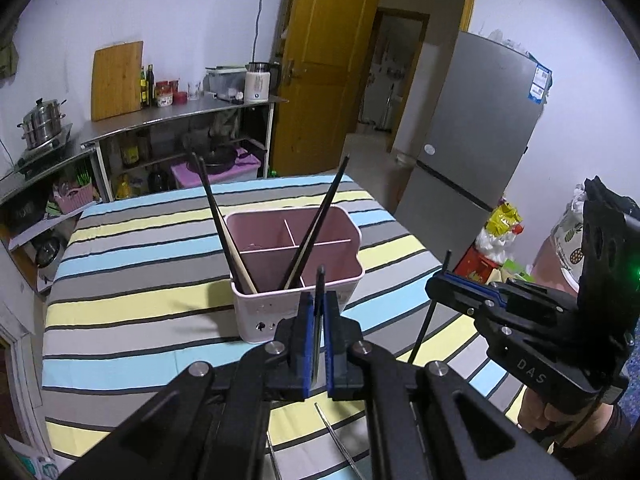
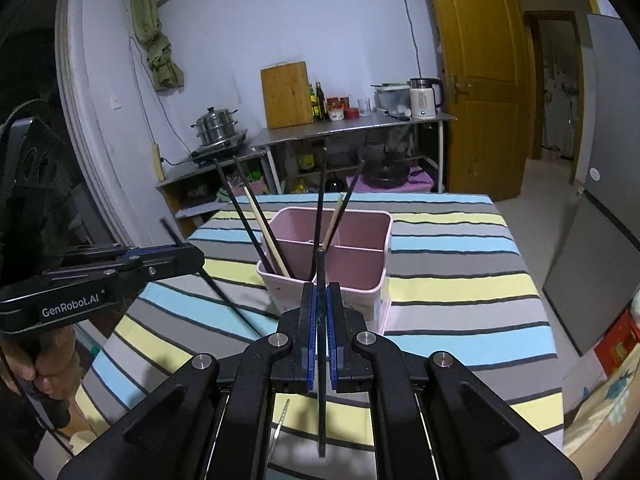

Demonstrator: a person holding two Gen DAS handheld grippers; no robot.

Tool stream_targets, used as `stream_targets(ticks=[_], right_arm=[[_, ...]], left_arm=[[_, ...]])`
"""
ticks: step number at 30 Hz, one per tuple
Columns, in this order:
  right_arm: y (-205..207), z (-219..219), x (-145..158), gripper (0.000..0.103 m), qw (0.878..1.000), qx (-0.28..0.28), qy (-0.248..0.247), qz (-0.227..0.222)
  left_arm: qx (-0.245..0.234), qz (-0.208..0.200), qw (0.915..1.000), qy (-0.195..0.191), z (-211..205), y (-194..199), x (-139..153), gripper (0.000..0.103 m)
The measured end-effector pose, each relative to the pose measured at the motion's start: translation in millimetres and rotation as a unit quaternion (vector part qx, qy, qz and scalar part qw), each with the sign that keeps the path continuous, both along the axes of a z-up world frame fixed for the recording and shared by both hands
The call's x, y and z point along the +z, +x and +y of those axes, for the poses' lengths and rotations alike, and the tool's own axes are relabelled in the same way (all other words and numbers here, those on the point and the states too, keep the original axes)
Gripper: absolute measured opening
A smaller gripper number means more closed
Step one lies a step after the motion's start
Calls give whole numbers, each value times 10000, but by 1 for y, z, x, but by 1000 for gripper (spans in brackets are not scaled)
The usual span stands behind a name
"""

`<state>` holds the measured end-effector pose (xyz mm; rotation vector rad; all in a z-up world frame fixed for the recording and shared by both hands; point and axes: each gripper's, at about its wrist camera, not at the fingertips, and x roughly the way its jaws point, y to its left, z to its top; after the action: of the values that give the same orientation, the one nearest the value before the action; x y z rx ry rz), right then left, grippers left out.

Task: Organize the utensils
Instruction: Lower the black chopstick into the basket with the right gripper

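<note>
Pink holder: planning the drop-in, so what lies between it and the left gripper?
Only bare striped cloth separates pink holder from left gripper, per left wrist view.

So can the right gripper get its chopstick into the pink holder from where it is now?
Probably yes. The right gripper, shut on a dark chopstick, faces the pink holder, whose open top has room.

Left gripper [image 1: 318, 304] clamps dark chopstick [image 1: 319, 320]; pink holder [image 1: 296, 276] beyond

Near compartments of the bin [image 1: 296, 280] crowded: I see chopsticks [image 1: 218, 216] leaning crosswise over the opening. Far compartments stand free. Striped cloth [image 1: 132, 300] around the bin is bare on every side.
</note>
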<state>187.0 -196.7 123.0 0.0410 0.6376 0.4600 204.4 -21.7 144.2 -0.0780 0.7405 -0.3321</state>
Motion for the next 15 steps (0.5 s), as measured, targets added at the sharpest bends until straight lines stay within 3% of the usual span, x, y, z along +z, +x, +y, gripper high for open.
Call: stream_targets(ticks=[15], right_arm=[[-19,-1,14,4,9998,20,-23,-197]], left_arm=[[2,-41,10000,56,1,-18,1,5]])
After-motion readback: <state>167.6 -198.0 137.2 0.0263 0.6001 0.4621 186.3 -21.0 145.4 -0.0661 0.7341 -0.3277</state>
